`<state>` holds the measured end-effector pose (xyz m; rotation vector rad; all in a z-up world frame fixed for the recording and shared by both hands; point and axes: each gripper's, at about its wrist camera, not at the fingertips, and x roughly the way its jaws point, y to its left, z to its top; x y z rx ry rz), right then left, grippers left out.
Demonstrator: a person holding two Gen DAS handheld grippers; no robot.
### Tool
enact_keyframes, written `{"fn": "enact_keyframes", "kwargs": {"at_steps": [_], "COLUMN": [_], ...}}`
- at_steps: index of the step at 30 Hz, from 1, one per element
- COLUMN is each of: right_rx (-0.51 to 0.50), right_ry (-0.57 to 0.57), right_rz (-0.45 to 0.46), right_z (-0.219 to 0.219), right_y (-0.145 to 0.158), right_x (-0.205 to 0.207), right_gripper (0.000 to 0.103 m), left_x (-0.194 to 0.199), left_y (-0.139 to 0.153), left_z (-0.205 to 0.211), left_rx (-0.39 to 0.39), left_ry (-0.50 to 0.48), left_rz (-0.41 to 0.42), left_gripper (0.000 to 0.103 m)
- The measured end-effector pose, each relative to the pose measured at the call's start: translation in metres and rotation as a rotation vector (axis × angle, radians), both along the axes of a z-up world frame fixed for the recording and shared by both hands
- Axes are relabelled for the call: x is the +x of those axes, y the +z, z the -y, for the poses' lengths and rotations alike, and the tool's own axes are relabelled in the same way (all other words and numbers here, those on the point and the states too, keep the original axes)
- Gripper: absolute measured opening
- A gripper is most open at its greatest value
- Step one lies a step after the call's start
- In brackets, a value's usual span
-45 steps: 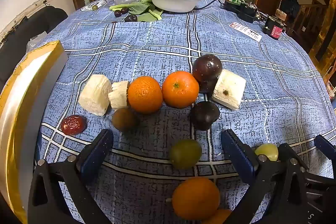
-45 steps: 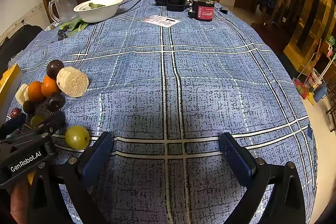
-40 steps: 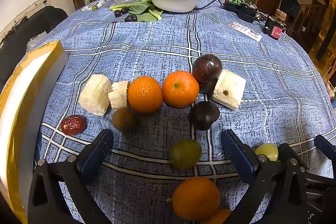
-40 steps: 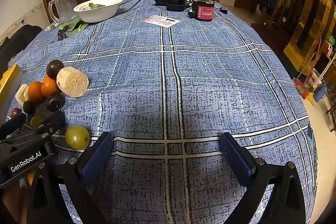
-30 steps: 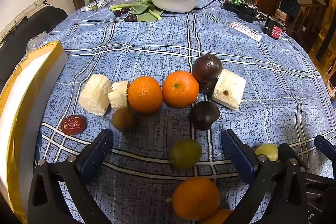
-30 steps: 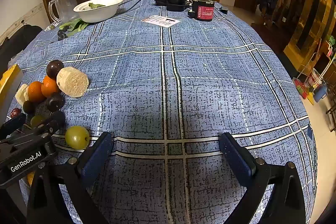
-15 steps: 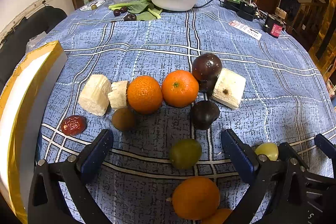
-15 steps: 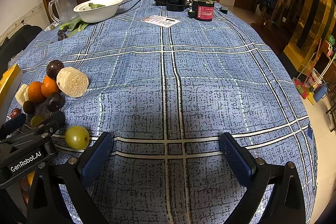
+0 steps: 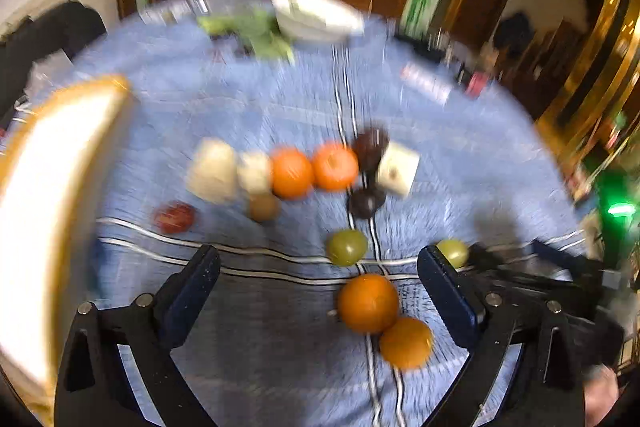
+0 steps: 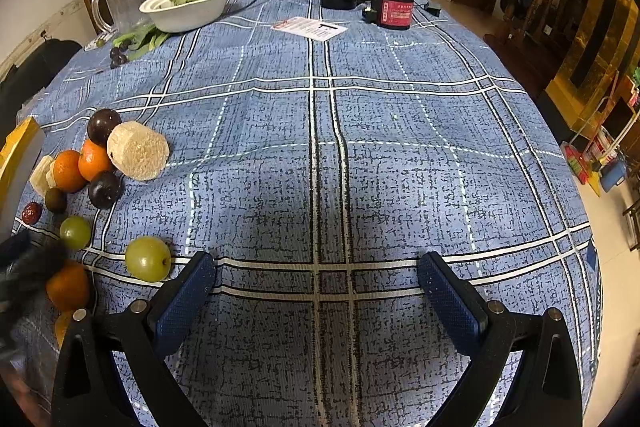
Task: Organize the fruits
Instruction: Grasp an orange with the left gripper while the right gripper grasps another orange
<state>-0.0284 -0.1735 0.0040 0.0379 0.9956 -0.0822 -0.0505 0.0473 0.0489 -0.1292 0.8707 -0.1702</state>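
Fruits lie on the blue checked tablecloth. The left wrist view is blurred: two oranges [image 9: 314,171] in a row with pale chunks [image 9: 214,171], dark plums [image 9: 366,201], a red date [image 9: 174,217], green grapes [image 9: 346,247] and two nearer oranges [image 9: 368,303]. My left gripper [image 9: 318,283] is open and empty above the cloth, short of the fruit. My right gripper [image 10: 316,287] is open and empty over bare cloth; a green grape [image 10: 147,259] lies just left of its left finger. The fruit cluster [image 10: 100,163] sits at far left there.
A gold-rimmed white tray [image 9: 44,195] stands at the left edge. A white bowl [image 10: 188,5] with greens, a glass jug [image 10: 120,3], a paper card [image 10: 310,27] and red and black devices [image 10: 392,9] sit at the far side.
The left gripper has pulled back and risen quickly, so its view is blurred and the fruits look smaller and farther. The right gripper has barely moved.
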Motion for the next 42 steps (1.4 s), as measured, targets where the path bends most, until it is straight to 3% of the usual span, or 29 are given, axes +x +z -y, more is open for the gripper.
{"fn": "enact_keyframes", "kwargs": {"at_steps": [2,7,9,13,17,19,21,23,27,30,32,39,41,42], "right_rx": [-0.001,-0.026,-0.063,0.071,0.208,0.226,0.231,0.212,0.189,0.189,0.174,0.215,0.207,0.206], "right_ry": [-0.001,-0.006,-0.032,0.048,0.213,0.265,0.308,0.340,0.360,0.369,0.362,0.352,0.352,0.350], "right_rz": [0.004,-0.009,0.050,0.185,0.167,0.137,0.101,0.078,0.066,0.037,0.039,0.036,0.039,0.039], "right_z": [-0.002,-0.002,-0.005,-0.021,-0.055,-0.071,-0.082,-0.093,-0.103,-0.106,-0.104,-0.085,-0.083,-0.080], "right_y": [0.000,0.002,0.017,0.055,0.060,0.054,0.047,0.037,0.026,0.019,0.016,0.018,0.019,0.019], "right_x": [-0.001,-0.001,-0.011,-0.042,-0.061,-0.069,-0.072,-0.072,-0.069,-0.064,-0.062,-0.076,-0.081,-0.084], "right_gripper": [0.102,0.102,0.102,0.102,0.100,0.084,0.076,0.069,0.066,0.044,0.036,0.035,0.035,0.035], "left_x": [-0.022,-0.048,-0.054,-0.059,-0.054,-0.051,-0.047,-0.040,-0.028,-0.021,-0.016,0.000,0.001,0.000], "left_y": [0.023,0.051,0.057,0.054,0.037,0.030,0.025,0.018,0.004,0.000,-0.003,-0.026,-0.032,-0.034], "left_z": [-0.028,-0.102,-0.121,-0.144,-0.130,-0.119,-0.104,-0.092,-0.075,-0.059,-0.044,0.004,0.016,0.020], "left_rx": [-0.020,-0.049,-0.041,-0.062,-0.121,-0.156,-0.171,-0.186,-0.233,-0.231,-0.210,-0.163,-0.112,-0.083], "left_ry": [0.042,0.161,0.196,0.224,0.139,0.077,0.028,-0.021,-0.068,-0.105,-0.138,-0.227,-0.247,-0.250], "left_rz": [0.075,0.087,0.115,0.114,0.045,0.020,0.001,-0.034,-0.092,-0.108,-0.116,-0.175,-0.166,-0.162], "left_gripper": [0.099,0.099,0.099,0.099,0.099,0.099,0.089,0.067,0.066,0.066,0.066,0.065,0.065,0.060]}}
